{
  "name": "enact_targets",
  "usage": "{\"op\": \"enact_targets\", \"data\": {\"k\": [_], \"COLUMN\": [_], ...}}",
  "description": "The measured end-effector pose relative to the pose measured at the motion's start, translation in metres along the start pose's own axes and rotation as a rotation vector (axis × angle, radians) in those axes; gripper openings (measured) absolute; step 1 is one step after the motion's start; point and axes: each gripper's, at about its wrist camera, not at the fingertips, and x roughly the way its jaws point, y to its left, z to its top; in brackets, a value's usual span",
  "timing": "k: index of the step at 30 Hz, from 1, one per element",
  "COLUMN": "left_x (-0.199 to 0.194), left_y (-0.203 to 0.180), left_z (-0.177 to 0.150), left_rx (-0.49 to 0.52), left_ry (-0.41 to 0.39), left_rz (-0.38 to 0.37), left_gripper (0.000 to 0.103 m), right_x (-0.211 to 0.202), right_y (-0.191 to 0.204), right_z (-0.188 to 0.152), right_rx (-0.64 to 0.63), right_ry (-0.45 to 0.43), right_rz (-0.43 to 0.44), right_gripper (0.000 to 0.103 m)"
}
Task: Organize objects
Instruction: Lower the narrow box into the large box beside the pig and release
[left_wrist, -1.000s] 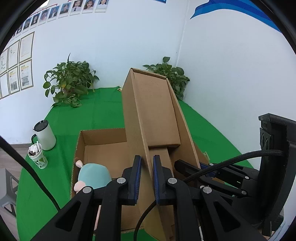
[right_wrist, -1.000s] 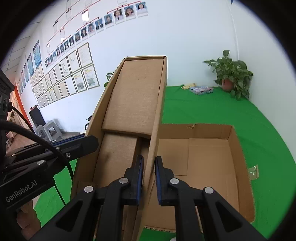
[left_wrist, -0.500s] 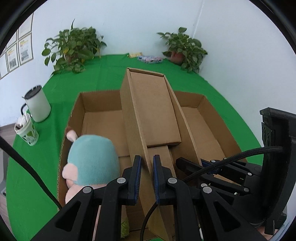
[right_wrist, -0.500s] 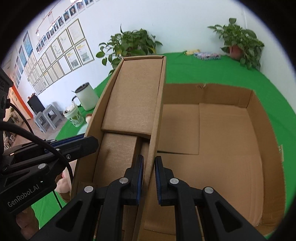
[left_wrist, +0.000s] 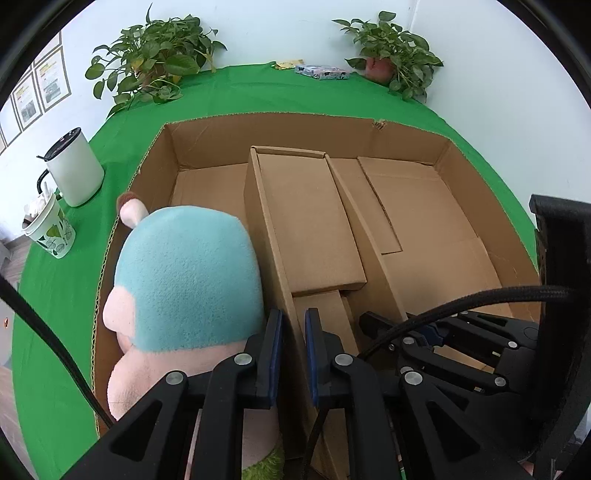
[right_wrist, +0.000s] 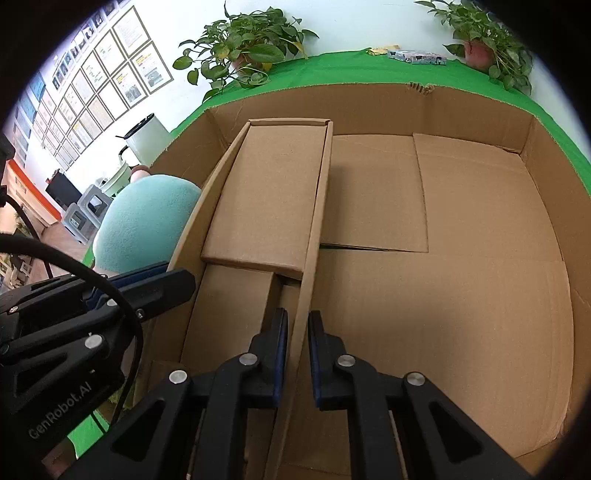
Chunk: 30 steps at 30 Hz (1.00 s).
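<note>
White walls (left_wrist: 258, 33), framed papers (right_wrist: 110, 66) (left side), potted plants (left_wrist: 155, 62), grey stools (right_wrist: 88, 214)

Black claw (left_wrist: 292, 354), blue pads, silver screws

Small box (left_wrist: 310, 218) inside large box (left_wrist: 480, 206) (plush toy (left_wrist: 184, 280) left).

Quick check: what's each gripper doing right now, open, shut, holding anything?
Left gripper: shut on the left wall of the small box.
Right gripper: shut on the same box's right wall.
</note>
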Motion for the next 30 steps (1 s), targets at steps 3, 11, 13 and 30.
{"op": "enact_targets", "data": {"k": [3,11,13,30], "left_x": [-0.004,-0.056,-0.066,-0.130], "left_y": [0.002,0.025,0.034,0.008], "left_z": [-0.002,-0.017,-0.023,-0.066], "left_rx": [0.014,-0.010,-0.019,0.024], "left_ry": [0.009,-0.101,-0.115,-0.310], "left_rz": [0.000,0.007,0.008,0.104], "left_gripper": [0.009,0.010,0.010,0.054], "right_x": [-0.001,0.003,0.005,-0.064], "right_y": [0.003,0.014,0.017,0.002], "right_z": [0.000,0.000,0.000,-0.025], "right_rx": [-0.008,-0.054,-0.074,-0.060], "right_ry": [0.003,0.002,-0.001,-0.137], "right_rz": [0.002,-0.043,-0.064,-0.078], "right_gripper": [0.010,0.010,0.010,0.047]}}
